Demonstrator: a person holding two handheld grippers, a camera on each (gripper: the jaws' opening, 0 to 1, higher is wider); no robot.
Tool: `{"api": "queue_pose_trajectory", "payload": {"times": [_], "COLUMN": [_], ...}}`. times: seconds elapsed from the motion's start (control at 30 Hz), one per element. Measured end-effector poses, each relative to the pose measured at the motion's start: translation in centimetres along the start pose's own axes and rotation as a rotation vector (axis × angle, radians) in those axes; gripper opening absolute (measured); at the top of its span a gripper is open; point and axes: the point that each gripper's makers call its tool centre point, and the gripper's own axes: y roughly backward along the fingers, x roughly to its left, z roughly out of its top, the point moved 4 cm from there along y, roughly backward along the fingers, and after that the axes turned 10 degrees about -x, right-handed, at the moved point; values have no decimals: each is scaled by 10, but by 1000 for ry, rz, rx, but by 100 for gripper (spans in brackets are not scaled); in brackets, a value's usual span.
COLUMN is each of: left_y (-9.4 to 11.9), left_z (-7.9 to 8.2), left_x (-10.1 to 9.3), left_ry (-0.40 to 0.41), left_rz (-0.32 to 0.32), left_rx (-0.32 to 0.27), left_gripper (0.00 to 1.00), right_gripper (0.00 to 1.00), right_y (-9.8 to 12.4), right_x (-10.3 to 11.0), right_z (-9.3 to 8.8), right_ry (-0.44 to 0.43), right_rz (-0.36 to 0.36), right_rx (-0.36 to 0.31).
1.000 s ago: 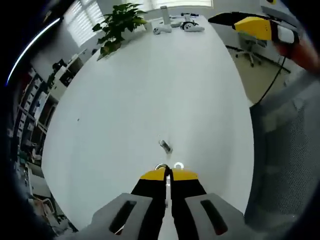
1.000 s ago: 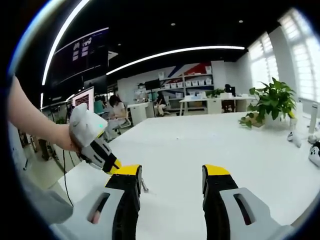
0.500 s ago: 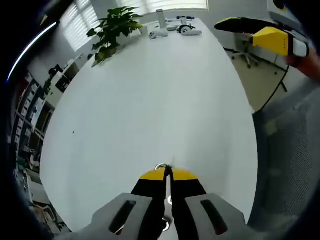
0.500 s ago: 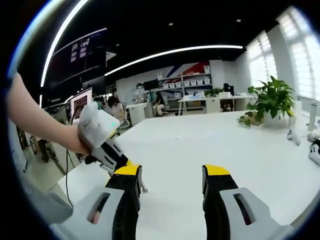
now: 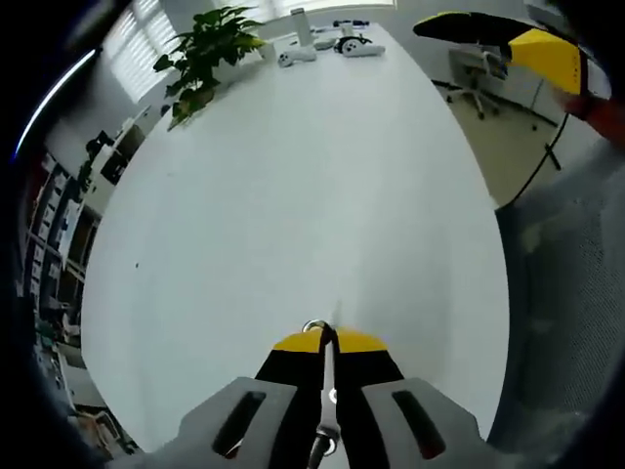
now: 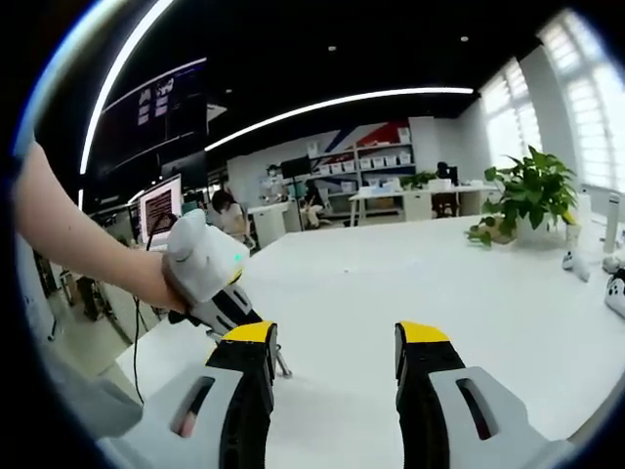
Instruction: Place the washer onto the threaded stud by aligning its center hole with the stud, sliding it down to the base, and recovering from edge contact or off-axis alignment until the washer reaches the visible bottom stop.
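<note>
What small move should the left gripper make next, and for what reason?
Probably lower slowly along the stud's axis. The left gripper is shut on the washer, and the threaded stud rises between its jaws. Whether the hole is already over the stud cannot be told.

Lighting: bright, even daylight from windows [image 6: 586,107]; ceiling light strips [image 6: 342,101]. White worktop [image 5: 293,195] slightly washed out, shadows faint. Strong fisheye bending; edges soft.

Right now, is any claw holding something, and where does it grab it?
The left claw is shut on the washer, pinching its edge so part pokes past the tips. The right claw is open, holding nothing.
</note>
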Motion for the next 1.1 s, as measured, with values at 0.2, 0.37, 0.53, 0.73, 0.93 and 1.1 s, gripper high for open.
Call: {"api": "queue_pose_trajectory", "payload": {"times": [0.2, 0.37, 0.53, 0.73, 0.93, 1.1], "left_y": [-2, -3, -2, 2, 2, 0], "left_z": [-4, -5, -8, -10, -4, -2], "left_x": [-1, 1, 0, 1, 5, 1], "left_ry": [0, 8, 13, 32, 31, -31], "left_rz": [-8, 6, 11, 21, 41, 20], "left_rx": [18, 16, 18, 6, -22, 4], "left_gripper": [0, 0, 0, 0, 0, 0], "right_gripper": [51, 51, 51, 51, 52, 52], "right_y": [1, 0, 1, 1, 2, 2], "right_x": [-2, 0, 0, -1, -1, -2], "right_z": [1, 0, 0, 0, 0, 0], "right_ry": [-7, -10, -11, -12, -15, -19], "right_rz": [-7, -2, -4, -7, -9, -13], "right_rx": [-3, 1, 2, 3, 2, 1]}}
